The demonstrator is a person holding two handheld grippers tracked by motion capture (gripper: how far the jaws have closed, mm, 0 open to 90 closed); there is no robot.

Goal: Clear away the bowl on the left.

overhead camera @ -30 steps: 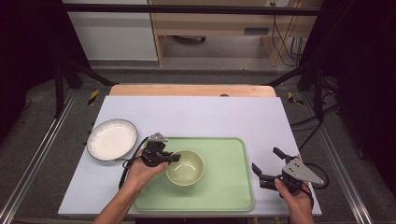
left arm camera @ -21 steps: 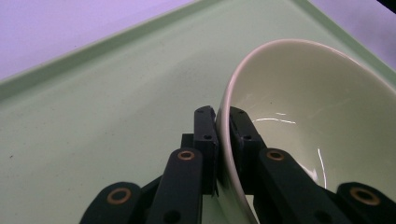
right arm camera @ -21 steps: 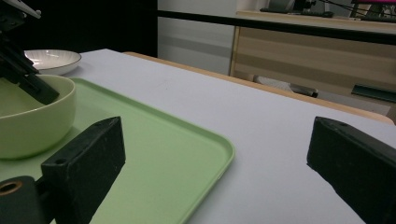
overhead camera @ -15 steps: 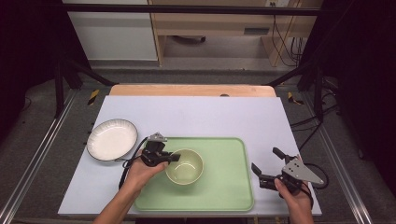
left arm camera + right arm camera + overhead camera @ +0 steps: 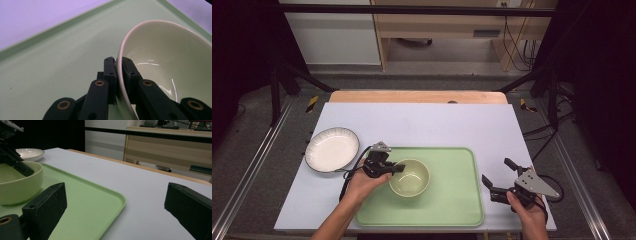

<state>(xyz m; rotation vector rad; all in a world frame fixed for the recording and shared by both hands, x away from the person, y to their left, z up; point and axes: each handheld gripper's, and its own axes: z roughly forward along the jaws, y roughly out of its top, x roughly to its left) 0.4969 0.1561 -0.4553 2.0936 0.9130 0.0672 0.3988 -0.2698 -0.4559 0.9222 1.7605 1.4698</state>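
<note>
A pale green bowl (image 5: 412, 179) sits on the left part of a green tray (image 5: 452, 200). My left gripper (image 5: 396, 169) is shut on the bowl's left rim, one jaw inside and one outside. In the left gripper view the rim of the bowl (image 5: 160, 57) runs between the two black pads of the left gripper (image 5: 119, 68). My right gripper (image 5: 498, 173) rests on the table right of the tray, jaws wide apart with nothing between them. The right gripper view looks across the tray (image 5: 95, 205) at the bowl (image 5: 20, 187).
A white plate (image 5: 332, 149) with a dark rim lies on the table left of the tray, also seen far off as the plate (image 5: 30, 153). A wooden bench stands beyond the table's far edge. Dark frame posts flank both sides.
</note>
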